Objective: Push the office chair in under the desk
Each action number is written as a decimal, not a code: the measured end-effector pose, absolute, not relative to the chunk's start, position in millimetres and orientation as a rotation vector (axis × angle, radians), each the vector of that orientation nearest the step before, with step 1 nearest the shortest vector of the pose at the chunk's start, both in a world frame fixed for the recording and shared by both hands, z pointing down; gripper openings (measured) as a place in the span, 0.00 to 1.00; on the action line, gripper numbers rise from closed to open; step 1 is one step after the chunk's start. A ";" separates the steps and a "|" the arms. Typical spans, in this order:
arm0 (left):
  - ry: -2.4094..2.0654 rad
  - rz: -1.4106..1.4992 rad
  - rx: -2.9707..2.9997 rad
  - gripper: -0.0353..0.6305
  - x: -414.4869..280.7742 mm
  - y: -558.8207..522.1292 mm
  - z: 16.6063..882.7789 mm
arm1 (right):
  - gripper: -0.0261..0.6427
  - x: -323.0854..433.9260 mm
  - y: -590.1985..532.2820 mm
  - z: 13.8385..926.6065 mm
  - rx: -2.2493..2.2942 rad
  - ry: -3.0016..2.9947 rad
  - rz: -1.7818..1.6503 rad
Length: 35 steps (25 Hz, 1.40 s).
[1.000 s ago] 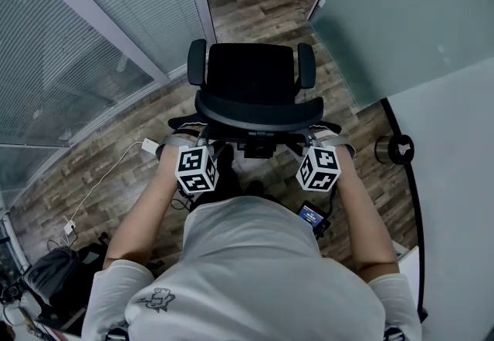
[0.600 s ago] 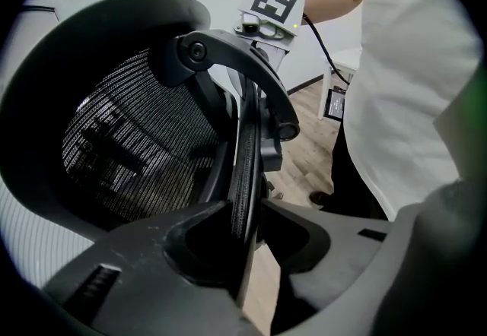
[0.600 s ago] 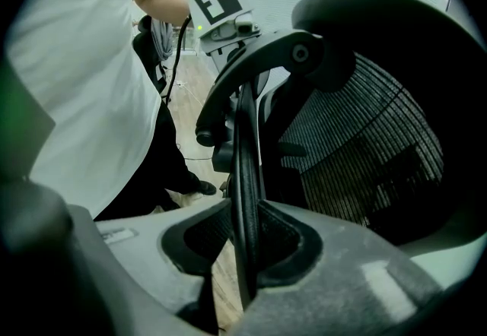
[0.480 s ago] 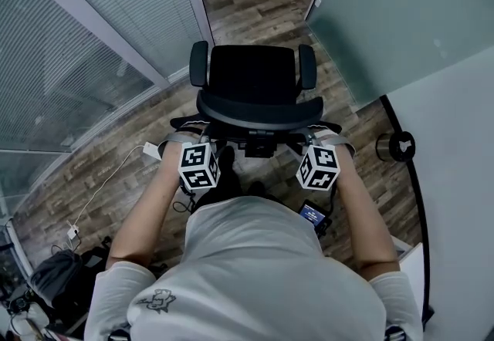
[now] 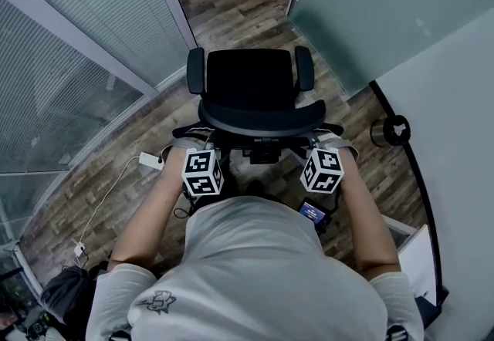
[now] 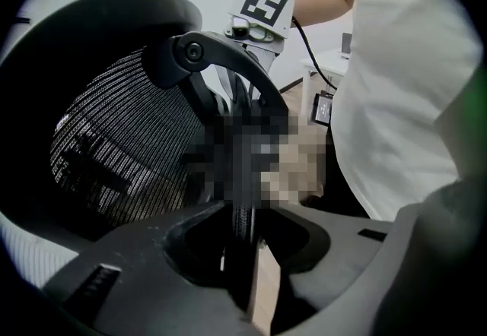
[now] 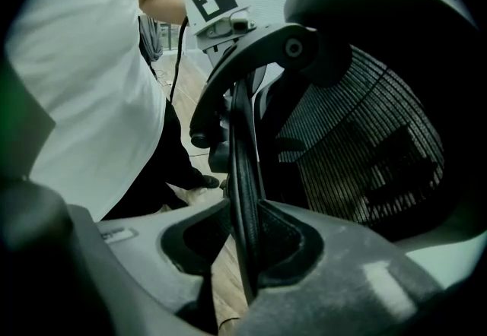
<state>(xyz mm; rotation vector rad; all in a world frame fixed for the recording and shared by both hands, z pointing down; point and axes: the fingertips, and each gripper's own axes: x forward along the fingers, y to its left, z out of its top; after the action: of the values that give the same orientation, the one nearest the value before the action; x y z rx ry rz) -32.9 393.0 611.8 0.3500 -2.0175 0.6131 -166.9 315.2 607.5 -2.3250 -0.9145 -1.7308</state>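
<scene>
The black office chair (image 5: 251,81) stands on the wood floor just in front of me, its backrest toward me. My left gripper (image 5: 189,140) is shut on the thin left rim of the backrest (image 6: 242,214), beside the mesh (image 6: 122,152). On the right rim (image 7: 242,167), my right gripper (image 5: 333,139) is shut as well, next to the mesh (image 7: 358,144). Each rim runs straight down between the jaws, left gripper (image 6: 243,224) and right gripper (image 7: 245,232). A pale surface with a dark curved edge (image 5: 448,139), probably the desk, lies to the right.
A glass wall with blinds (image 5: 69,62) runs along the left, and a frosted panel (image 5: 370,8) stands at the upper right. A power strip with a white cable (image 5: 147,160) lies on the floor at the left. A round metal cylinder (image 5: 390,131) sits by the curved edge.
The chair, both grippers and I have swung slightly to the right; the walls and floor have shifted left in the picture. Both grips on the backrest are unchanged.
</scene>
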 end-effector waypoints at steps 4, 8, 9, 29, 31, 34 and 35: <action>-2.006 0.632 0.402 0.23 -46.2 368.4 611.0 | 0.20 -178.0 289.0 607.5 -2.285 -0.949 -1.716; -2.002 0.646 0.457 0.23 -52.4 348.7 609.4 | 0.20 -182.0 265.5 605.6 -2.250 -0.982 -1.701; -1.998 0.656 0.470 0.23 -54.5 345.0 608.8 | 0.19 -182.8 260.0 605.5 -2.243 -0.989 -1.697; -1.921 0.811 0.735 0.23 -112.3 275.0 610.5 | 0.19 -215.2 160.0 605.7 -2.029 -1.205 -1.586; -1.912 0.827 0.769 0.23 -119.1 268.8 611.6 | 0.19 -218.4 150.9 606.4 -1.999 -1.233 -1.573; -1.898 0.858 0.815 0.23 -131.2 259.1 612.8 | 0.19 -224.7 136.2 606.9 -1.949 -1.277 -1.550; -1.893 0.870 0.829 0.23 -135.6 256.3 612.8 | 0.19 -226.4 131.5 606.8 -1.931 -1.292 -1.541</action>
<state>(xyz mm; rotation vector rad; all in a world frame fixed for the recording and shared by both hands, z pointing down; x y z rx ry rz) -135.6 256.3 612.8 0.8290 -1.8932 0.8702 -226.4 131.5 606.8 -1.9310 -1.2917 -1.5415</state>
